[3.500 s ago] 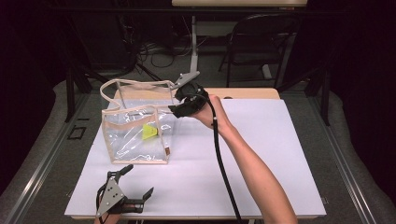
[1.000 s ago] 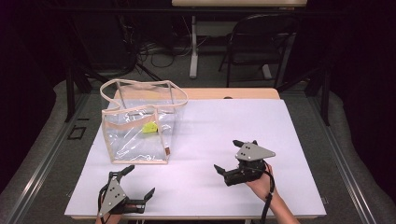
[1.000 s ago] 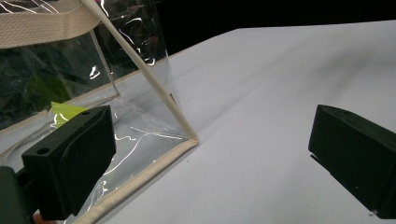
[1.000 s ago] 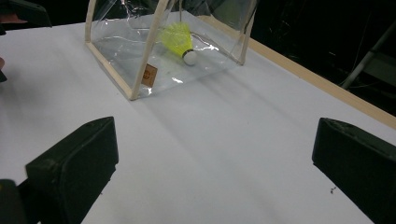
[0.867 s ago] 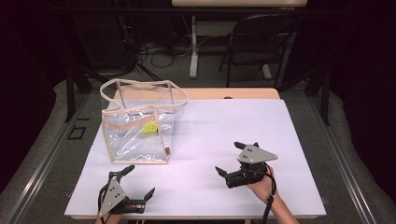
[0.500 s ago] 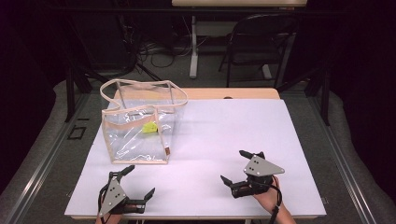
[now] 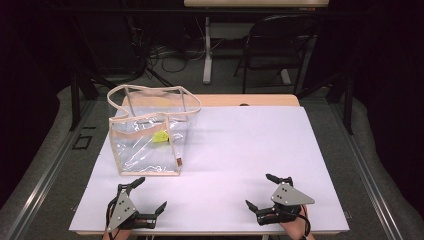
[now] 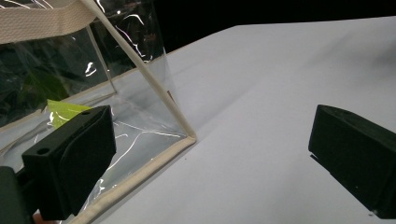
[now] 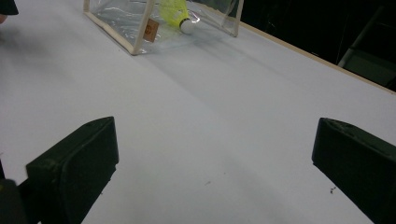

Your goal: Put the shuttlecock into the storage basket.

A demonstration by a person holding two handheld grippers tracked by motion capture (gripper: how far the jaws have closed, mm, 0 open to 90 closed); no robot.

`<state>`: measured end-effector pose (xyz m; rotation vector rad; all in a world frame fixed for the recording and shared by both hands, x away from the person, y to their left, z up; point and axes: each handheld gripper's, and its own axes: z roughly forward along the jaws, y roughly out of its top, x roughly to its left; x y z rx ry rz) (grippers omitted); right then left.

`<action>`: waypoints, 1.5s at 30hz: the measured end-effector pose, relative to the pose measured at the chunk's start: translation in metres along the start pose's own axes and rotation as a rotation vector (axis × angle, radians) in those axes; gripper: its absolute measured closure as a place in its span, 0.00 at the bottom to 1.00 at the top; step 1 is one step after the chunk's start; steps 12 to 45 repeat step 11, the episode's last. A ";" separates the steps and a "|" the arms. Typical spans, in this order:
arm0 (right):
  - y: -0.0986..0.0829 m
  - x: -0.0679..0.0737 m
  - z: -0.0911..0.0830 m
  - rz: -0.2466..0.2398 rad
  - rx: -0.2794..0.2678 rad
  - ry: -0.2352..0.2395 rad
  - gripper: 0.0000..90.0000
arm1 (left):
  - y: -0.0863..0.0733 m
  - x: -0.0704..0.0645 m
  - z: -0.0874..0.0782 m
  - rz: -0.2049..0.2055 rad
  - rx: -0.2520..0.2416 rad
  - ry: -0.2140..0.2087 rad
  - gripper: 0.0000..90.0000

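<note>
At the left centre of the high view, the clear bag (image 7: 150,137) stands upright on the white bench (image 7: 240,150), its mouth held open by the cream trim and looped handles, which looks like the reason a thing can lie loose inside it: the yellow-green shuttlecock (image 7: 160,136) rests on the bag's floor, toward the back. In the right gripper view, at the upper left of the frame, the shuttlecock (image 9: 176,14) lies on its side with its white cork pointing toward the bag's open-looking far wall. Along the bottom edge of the high view both tools sit low and apart from the bag, a resting pose by my judgement: the left hand-held gripper (image 7: 147,197) has its jaws spread wide with nothing between them, and the right hand-held gripper (image 7: 265,192) is equally wide and empty. The hands are mostly cut off by the frame's lower edge. In the left gripper view, the near jaw covers part of the shuttlecock, and glare on the plastic blurs the rest.
</note>
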<state>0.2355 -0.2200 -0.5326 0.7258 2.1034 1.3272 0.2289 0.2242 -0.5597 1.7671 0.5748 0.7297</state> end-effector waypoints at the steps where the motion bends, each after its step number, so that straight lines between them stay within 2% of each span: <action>1: -0.002 0.001 -0.001 0.000 0.004 -0.007 0.00 | 0.000 0.000 0.000 0.000 0.001 -0.001 0.01; 8: -0.006 0.003 -0.003 -0.024 0.006 -0.022 0.00 | 0.000 0.000 0.001 0.006 0.004 -0.003 0.01; 45: -0.006 0.003 -0.003 -0.023 0.005 -0.016 0.00 | 0.000 0.000 0.001 0.007 0.005 -0.003 0.01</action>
